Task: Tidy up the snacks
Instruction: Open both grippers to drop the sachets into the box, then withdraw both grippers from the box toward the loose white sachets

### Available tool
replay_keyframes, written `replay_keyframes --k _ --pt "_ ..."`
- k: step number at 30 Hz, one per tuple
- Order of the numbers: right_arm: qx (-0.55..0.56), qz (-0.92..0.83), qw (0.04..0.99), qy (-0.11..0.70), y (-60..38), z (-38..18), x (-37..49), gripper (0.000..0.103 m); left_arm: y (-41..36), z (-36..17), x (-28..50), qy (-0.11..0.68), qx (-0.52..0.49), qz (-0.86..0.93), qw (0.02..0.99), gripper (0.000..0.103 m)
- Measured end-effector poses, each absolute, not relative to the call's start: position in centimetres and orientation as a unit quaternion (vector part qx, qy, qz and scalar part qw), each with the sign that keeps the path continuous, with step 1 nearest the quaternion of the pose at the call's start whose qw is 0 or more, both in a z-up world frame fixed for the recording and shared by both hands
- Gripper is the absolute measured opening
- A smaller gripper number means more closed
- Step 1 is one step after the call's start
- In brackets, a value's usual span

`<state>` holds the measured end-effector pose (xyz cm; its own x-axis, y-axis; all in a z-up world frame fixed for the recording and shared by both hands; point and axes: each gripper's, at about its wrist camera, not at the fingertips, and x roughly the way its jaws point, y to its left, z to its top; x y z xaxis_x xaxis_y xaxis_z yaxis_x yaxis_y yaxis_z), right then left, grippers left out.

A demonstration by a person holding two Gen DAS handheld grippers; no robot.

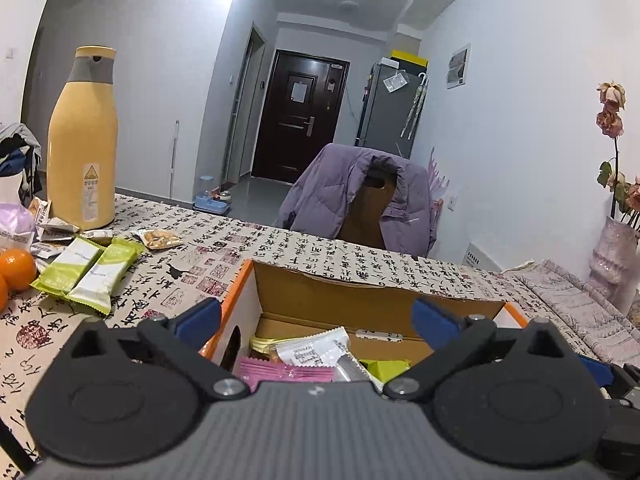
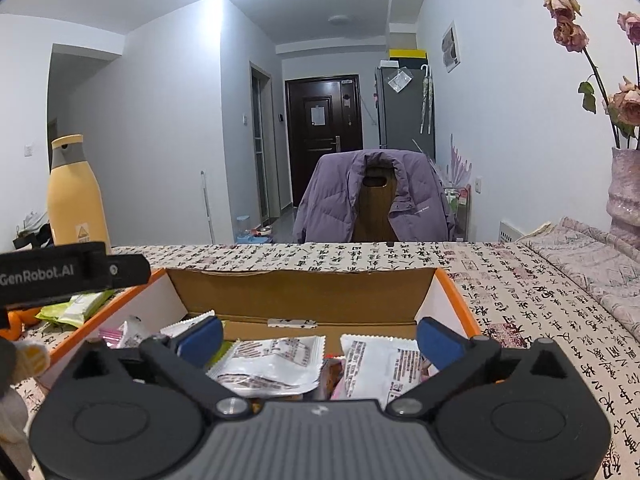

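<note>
Left wrist view: a table (image 1: 280,248) is being covered by a cloth printed with black calligraphy, and a dim hallway with a dark door (image 1: 298,120) is being shown beyond it. A purple jacket (image 1: 356,196) is being draped over a chair at the far edge. A yellow bottle (image 1: 82,148) is standing upright at the left, with green packets (image 1: 86,276) and oranges (image 1: 16,268) lying near it on the cloth.

An open cardboard box (image 1: 352,292) is being kept just ahead of the left gripper (image 1: 316,316), whose jaws are being held spread wide with nothing between them. Snacks (image 1: 308,356) are lying inside the box, below the fingers.

In the right wrist view, the right gripper (image 2: 320,338) is likewise being held spread and empty over the box (image 2: 304,292), with white packets (image 2: 276,364) lying beneath it.
</note>
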<state>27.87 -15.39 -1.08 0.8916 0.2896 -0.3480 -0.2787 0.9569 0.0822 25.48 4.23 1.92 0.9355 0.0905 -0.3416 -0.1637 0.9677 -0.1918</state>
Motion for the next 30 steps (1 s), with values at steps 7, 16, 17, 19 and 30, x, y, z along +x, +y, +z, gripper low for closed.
replay_keyframes --k 7,16,17,19,30 --pt "0.019 0.144 0.973 0.179 -15.6 -0.9 27.8 0.103 4.1 2.5 25.1 0.16 -0.11 0.066 0.979 0.103" --pt "0.031 0.144 0.974 0.172 -16.3 1.6 26.4 0.103 3.7 5.4 22.9 0.131 -0.112 0.065 0.983 0.103" --pt "0.033 0.143 0.974 0.171 -16.3 2.0 26.2 0.103 3.7 5.8 22.6 0.127 -0.11 0.064 0.984 0.103" --pt "0.032 0.143 0.975 0.167 -16.5 2.6 25.6 0.103 3.6 6.4 21.8 0.121 -0.106 0.062 0.985 0.103" --pt "0.034 0.156 0.968 0.195 -17.6 3.0 22.3 0.103 4.5 6.3 17.9 0.141 -0.083 0.055 0.985 0.103"
